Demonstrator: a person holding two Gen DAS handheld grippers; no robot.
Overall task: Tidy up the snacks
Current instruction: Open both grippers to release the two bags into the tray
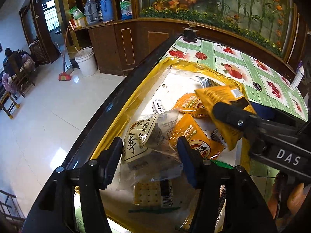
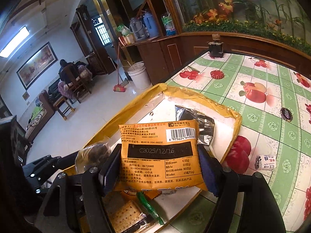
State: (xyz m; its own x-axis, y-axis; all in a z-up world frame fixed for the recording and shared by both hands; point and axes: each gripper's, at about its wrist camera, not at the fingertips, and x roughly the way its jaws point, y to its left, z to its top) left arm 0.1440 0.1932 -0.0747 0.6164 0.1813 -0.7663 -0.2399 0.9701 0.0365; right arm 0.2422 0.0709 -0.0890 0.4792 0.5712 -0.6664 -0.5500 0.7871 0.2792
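The orange snack packet (image 2: 158, 155) fills the lower middle of the right wrist frame, back side up with its barcode and printed date showing, clamped between the two fingers of the right gripper (image 2: 158, 167) and lifted above the tray. In the left wrist frame the same packet (image 1: 223, 108) sits right of centre, pinched by the right gripper (image 1: 231, 112), which reaches in from the right edge.

The left gripper (image 1: 149, 163) occupies the lower middle of its frame, its jaws apart on either side of a clear-wrapped dark cake (image 1: 153, 147); whether the pads touch the wrapper cannot be told.

Beneath both lies a shallow yellow-rimmed tray (image 1: 136, 97) with a white floor. It holds two more orange packets (image 1: 194, 139), a cracker pack (image 1: 151, 194) at the bottom, a small white candy (image 1: 158, 105) and a silver foil packet (image 2: 196, 124) toward the far side.

The tray rests on a table with a green fruit-print cloth (image 2: 262, 116). A small wrapped candy (image 2: 264, 162) lies on the cloth at the right of the right wrist frame, apart from the tray.
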